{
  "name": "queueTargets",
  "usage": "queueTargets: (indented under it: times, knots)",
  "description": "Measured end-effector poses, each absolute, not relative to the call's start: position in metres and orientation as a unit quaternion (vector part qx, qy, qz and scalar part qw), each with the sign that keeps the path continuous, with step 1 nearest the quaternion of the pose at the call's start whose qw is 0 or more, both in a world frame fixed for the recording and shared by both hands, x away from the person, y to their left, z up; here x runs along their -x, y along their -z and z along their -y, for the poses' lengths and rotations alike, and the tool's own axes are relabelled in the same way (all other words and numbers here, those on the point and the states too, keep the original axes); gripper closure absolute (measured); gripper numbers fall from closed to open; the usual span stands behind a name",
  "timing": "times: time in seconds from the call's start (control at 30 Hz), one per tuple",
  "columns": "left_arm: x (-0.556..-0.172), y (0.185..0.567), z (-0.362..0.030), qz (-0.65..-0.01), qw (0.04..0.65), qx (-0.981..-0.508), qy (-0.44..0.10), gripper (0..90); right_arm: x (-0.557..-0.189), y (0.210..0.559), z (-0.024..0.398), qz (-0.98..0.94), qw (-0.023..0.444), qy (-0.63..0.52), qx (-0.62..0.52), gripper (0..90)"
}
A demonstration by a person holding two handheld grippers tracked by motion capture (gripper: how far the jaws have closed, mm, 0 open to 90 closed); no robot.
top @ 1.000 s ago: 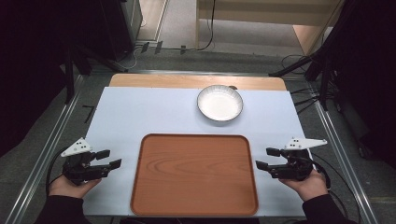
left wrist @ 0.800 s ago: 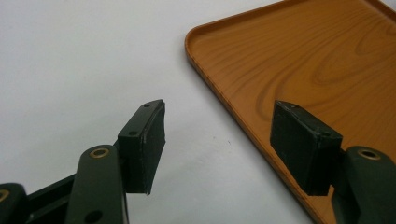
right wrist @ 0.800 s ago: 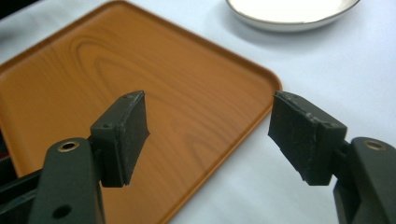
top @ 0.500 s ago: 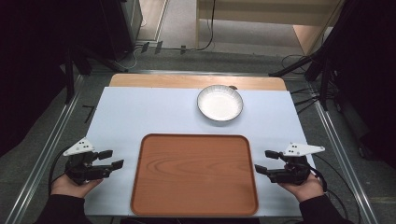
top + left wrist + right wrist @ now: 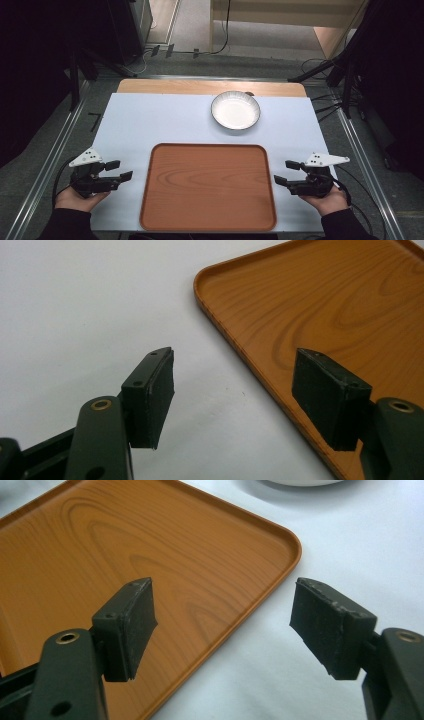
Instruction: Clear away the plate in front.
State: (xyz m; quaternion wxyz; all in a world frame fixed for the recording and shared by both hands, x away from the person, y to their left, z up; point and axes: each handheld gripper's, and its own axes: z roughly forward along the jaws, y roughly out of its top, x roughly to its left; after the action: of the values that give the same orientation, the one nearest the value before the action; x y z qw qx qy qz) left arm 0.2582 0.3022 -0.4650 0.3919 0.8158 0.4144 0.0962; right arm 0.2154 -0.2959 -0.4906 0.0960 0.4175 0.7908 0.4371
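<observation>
Here, a rectangular wood-grain brown tray [image 5: 208, 192] lies flat on the pale blue-white table cover [image 5: 150, 120], directly between the two grippers, its long axis running across the table from one to the other. The left gripper [image 5: 120, 170] sits just beside the tray's left short edge, jaws spread apart with nothing between them, having just been opening a little further. The right gripper [image 5: 286, 171] sits just beside the right short edge, jaws likewise spread and empty. Both point inward at the tray, about equally near it. Beyond the tray's far long edge, well apart from both grippers, rests a round white bowl with a dark fluted rim [image 5: 235, 110], slightly nearer the right hand.
</observation>
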Motion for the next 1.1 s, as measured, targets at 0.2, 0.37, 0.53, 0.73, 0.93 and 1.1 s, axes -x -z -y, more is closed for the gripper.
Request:
queueTargets:
  times: [0.2, 0.37, 0.53, 0.73, 0.93, 1.1]
  knots:
    - [-0.257, 0.464, -0.301, -0.418, 0.391, -0.815, -0.091, 34.9, -0.216, 0.491, 0.297, -0.789, 0.098, -0.435, -0.423, 26.6]
    - [-0.257, 0.464, -0.301, -0.418, 0.392, -0.814, -0.094, 34.4, -0.217, 0.491, 0.297, -0.788, 0.094, -0.436, -0.426, 26.7]
    - [-0.259, 0.463, -0.301, -0.434, 0.391, -0.807, -0.086, 35.2, -0.217, 0.491, 0.296, -0.789, 0.094, -0.434, -0.425, 26.7]
    - [-0.269, 0.462, -0.296, -0.436, 0.39, -0.806, -0.089, 36.3, -0.217, 0.49, 0.296, -0.786, 0.097, -0.438, -0.424, 26.8]
    - [-0.285, 0.459, -0.283, -0.44, 0.375, -0.81, -0.097, 37.4, -0.218, 0.49, 0.296, -0.785, 0.095, -0.44, -0.425, 26.9]
    - [-0.301, 0.456, -0.268, -0.434, 0.364, -0.82, -0.081, 35.8, -0.219, 0.492, 0.295, -0.79, 0.093, -0.438, -0.42, 26.9]
